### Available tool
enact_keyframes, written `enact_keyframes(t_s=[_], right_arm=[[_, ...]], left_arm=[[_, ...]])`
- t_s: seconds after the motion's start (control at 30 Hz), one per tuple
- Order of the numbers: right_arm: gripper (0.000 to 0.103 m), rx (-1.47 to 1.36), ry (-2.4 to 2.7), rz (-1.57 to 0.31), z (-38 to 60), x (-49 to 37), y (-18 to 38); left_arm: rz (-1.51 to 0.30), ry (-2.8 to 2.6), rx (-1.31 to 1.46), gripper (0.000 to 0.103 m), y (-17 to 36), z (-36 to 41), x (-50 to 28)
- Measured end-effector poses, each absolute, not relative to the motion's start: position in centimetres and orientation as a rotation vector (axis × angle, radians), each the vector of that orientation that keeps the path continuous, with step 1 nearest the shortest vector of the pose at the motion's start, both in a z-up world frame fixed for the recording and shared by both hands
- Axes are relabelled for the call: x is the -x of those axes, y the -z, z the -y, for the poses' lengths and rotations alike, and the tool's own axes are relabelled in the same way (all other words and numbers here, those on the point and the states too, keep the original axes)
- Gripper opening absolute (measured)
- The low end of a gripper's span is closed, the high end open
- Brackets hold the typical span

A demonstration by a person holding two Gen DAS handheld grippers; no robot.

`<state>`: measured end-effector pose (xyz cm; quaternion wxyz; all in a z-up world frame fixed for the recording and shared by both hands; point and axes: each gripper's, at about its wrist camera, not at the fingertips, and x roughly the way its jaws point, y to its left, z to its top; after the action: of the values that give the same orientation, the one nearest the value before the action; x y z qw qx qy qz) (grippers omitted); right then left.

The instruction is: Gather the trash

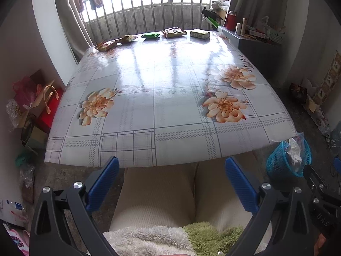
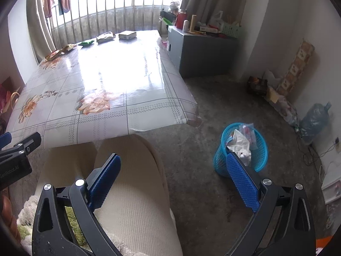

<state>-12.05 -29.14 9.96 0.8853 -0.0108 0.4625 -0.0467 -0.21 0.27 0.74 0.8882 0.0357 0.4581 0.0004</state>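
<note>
Several pieces of trash lie in a row along the far edge of the flowered table point(image 1: 149, 111): brown snack wrappers point(image 1: 106, 45), a yellowish wrapper point(image 1: 129, 38), a green packet point(image 1: 150, 35), a brown bag point(image 1: 173, 32) and a pale box point(image 1: 200, 34). The same row shows in the right wrist view, from the wrappers point(image 2: 54, 54) to the box point(image 2: 127, 35). A blue mesh bin point(image 2: 240, 152) with crumpled paper stands on the floor right of the table, also seen as the bin point(image 1: 285, 160). My left gripper point(image 1: 171, 166) is open over the person's lap, empty. My right gripper point(image 2: 172, 160) is open, empty, beside the bin.
A grey cabinet point(image 2: 200, 51) with bottles and a basket stands at the far right. Bags and boxes point(image 1: 36, 106) crowd the floor left of the table. A dark bag point(image 2: 315, 119) and cables lie along the right wall. The person's cream-trousered legs point(image 2: 127, 181) are below both grippers.
</note>
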Motion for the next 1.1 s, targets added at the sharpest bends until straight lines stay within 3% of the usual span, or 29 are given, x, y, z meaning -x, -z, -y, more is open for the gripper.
enact_keyframes(t_s=[1.1], right_arm=[[0.095, 0.079, 0.174, -0.908, 30.7, 12.8, -11.0]], left_arm=[[-0.922, 0.004, -0.060, 0.097, -1.5, 0.2, 0.4]])
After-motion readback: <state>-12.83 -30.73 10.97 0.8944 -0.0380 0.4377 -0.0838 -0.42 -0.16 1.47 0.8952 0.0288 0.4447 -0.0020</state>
